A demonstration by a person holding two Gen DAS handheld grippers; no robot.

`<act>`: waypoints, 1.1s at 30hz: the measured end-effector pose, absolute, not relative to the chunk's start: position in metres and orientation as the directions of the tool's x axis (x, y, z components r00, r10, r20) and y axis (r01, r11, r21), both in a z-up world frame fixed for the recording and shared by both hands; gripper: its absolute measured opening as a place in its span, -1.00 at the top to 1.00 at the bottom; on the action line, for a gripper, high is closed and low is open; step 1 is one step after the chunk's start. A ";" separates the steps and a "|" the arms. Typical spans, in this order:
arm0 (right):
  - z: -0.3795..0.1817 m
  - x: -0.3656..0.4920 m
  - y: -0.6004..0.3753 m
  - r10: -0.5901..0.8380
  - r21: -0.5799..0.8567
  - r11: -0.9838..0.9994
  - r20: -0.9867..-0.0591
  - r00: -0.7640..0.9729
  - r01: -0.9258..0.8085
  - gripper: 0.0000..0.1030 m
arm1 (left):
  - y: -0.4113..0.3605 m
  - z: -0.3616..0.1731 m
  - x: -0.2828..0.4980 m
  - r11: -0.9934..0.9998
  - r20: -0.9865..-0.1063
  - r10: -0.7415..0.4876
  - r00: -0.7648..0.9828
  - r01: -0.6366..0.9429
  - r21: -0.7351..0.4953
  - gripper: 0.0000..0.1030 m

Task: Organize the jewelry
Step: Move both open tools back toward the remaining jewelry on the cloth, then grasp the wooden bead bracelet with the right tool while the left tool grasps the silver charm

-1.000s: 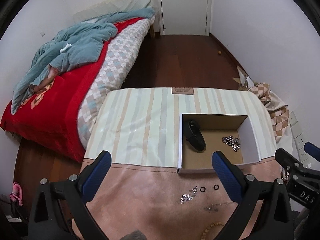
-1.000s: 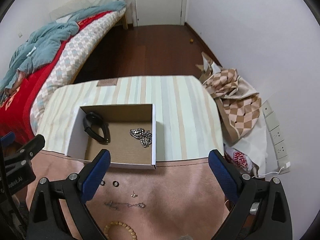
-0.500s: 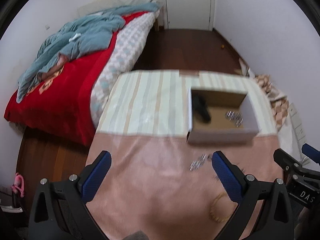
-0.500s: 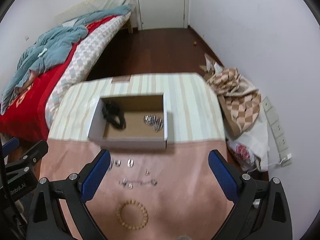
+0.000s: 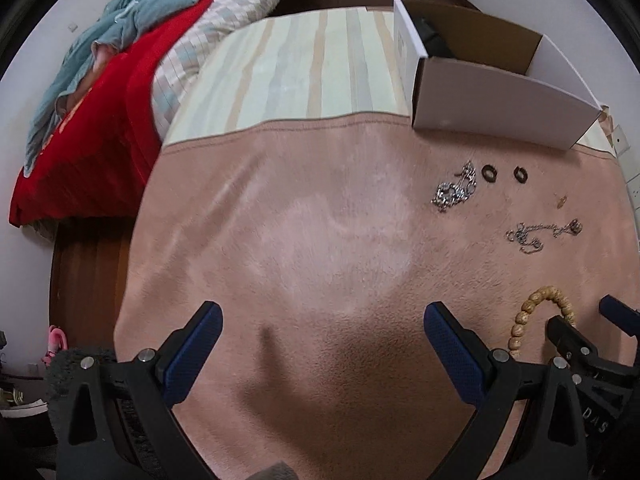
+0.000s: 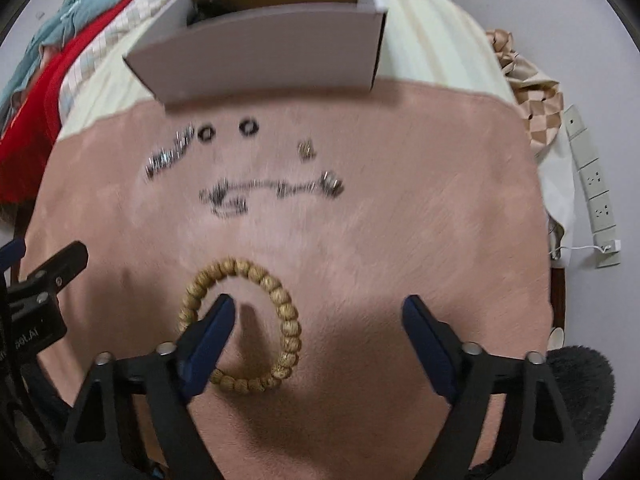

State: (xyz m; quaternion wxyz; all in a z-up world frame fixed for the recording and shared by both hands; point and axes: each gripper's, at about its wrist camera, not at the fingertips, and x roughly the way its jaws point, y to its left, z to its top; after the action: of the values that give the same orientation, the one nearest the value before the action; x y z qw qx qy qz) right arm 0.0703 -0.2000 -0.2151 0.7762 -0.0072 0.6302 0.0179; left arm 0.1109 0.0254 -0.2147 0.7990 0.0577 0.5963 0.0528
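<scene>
Right gripper (image 6: 316, 312) lowered over bracelet (image 6: 244, 324), jaws wide, left finger inside loop; ready to grasp.

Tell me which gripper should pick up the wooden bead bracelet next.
Right. The right gripper hangs open directly over the wooden bead bracelet, with one finger inside the loop. The left gripper, also open, faces bare pink cloth, with the bracelet off to its right.

A bed (image 5: 120, 92) with a red cover and a rumpled teal blanket (image 5: 132, 12) stands left of the tabletop (image 5: 300, 64). White walls, dark wood floor (image 5: 84, 280), a power strip (image 6: 592, 184) far right.
</scene>
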 end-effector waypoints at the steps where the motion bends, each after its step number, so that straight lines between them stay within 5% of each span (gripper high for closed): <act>1: -0.215 0.068 -0.197 0.012 0.002 0.999 -0.977 0.211 -0.047 -0.53 | 0.026 -0.216 0.112 0.988 -0.948 0.150 0.280 -0.015 0.152 -0.99; 5: -0.212 0.064 -0.188 0.003 -0.016 0.997 -0.971 0.239 -0.077 -0.38 | 0.027 -0.220 0.117 0.990 -0.951 0.136 0.276 -0.012 0.138 -0.99; 7: -0.208 0.063 -0.184 0.005 -0.018 0.996 -0.965 0.261 -0.085 -0.04 | 0.027 -0.221 0.120 0.991 -0.952 0.130 0.277 -0.011 0.132 -0.99; 9: -0.205 0.062 -0.181 0.003 -0.020 0.996 -0.962 0.274 -0.082 0.67 | 0.029 -0.222 0.127 0.992 -0.954 0.124 0.274 -0.009 0.126 -0.99; 10: -0.204 0.062 -0.181 0.006 -0.015 0.997 -0.962 0.274 -0.077 0.82 | 0.028 -0.223 0.129 0.992 -0.954 0.120 0.273 -0.009 0.122 -0.99; 24: -0.178 0.098 -0.249 0.042 0.095 0.989 -0.919 0.393 0.117 0.82 | -0.005 -0.227 0.179 0.996 -0.958 -0.016 0.288 0.085 0.009 -0.98; 26: -0.179 0.103 -0.254 0.038 0.094 0.988 -0.919 0.393 0.125 0.82 | -0.013 -0.232 0.186 0.994 -0.958 -0.024 0.285 0.109 0.008 -0.85; 28: -0.182 0.109 -0.262 0.039 0.097 0.987 -0.919 0.392 0.129 0.82 | -0.019 -0.236 0.190 0.992 -0.960 -0.027 0.278 0.128 0.010 -0.37; 30: -0.185 0.113 -0.264 0.039 0.097 0.987 -0.922 0.386 0.131 0.82 | -0.023 -0.236 0.190 0.989 -0.956 -0.043 0.290 0.146 -0.001 -0.20; 32: -0.189 0.112 -0.265 0.039 0.097 0.986 -0.923 0.382 0.134 0.82 | -0.028 -0.234 0.189 0.986 -0.951 -0.054 0.305 0.169 -0.002 0.16; 33: -0.191 0.113 -0.265 0.039 0.097 0.986 -0.926 0.376 0.136 0.82 | -0.031 -0.232 0.188 0.983 -0.948 -0.059 0.312 0.181 -0.001 0.51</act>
State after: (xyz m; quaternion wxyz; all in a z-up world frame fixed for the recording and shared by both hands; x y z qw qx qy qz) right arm 0.1130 -0.2647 -0.1906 0.8258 0.0786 0.5577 -0.0293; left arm 0.1885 -0.0312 -0.2323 0.8082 0.0527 0.5819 -0.0742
